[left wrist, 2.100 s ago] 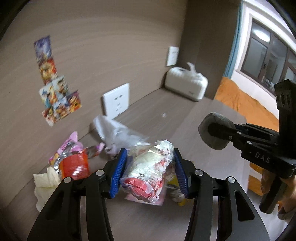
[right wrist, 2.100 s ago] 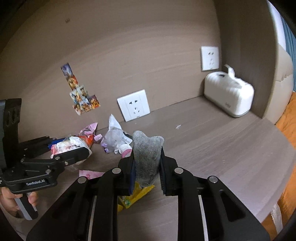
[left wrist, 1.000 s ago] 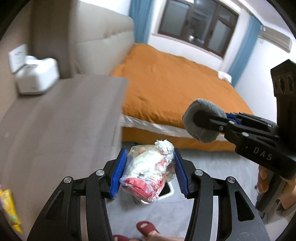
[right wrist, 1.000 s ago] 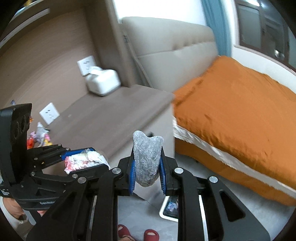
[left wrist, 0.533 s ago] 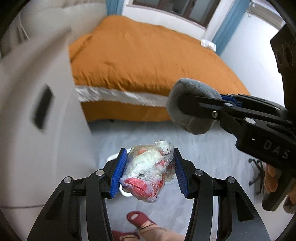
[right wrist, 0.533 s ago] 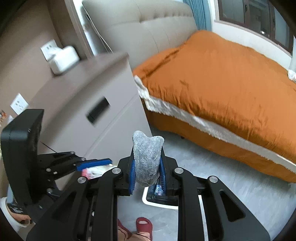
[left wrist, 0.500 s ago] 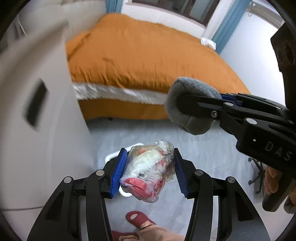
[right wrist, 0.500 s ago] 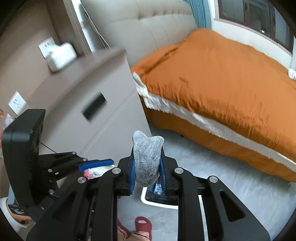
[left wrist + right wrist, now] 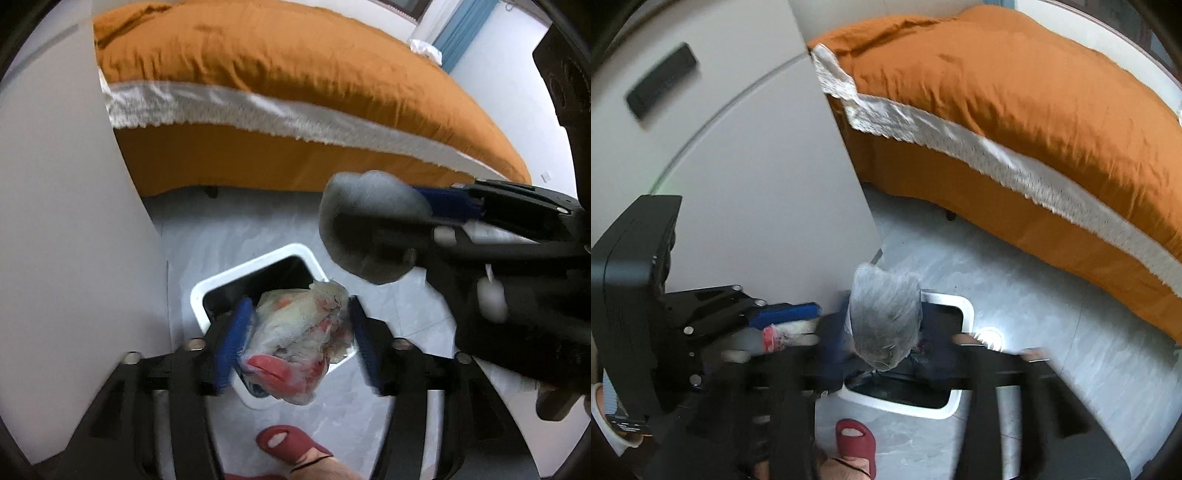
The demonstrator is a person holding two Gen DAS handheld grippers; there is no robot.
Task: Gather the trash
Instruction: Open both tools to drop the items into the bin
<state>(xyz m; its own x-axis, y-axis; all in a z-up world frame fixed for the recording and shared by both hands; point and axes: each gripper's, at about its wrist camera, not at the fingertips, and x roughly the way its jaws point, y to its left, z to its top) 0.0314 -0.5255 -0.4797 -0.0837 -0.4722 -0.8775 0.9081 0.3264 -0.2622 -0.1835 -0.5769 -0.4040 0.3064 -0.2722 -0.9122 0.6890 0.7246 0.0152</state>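
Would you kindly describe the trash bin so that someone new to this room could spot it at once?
Start at the bed with the orange cover; on the grey floor beside it, next to the pale cabinet, stands the trash bin. It is the only rectangular container there, with a white rim and a black liner, close to a foot in a red slipper.

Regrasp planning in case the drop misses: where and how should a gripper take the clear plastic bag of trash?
Grip the bag of trash across its bulging middle, from above, pads on its two long sides. It is a soft, crumpled bundle that is longer than wide, so the waist squeezes and holds. The left gripper straddles it exactly so now, jaws opening over the white bin.
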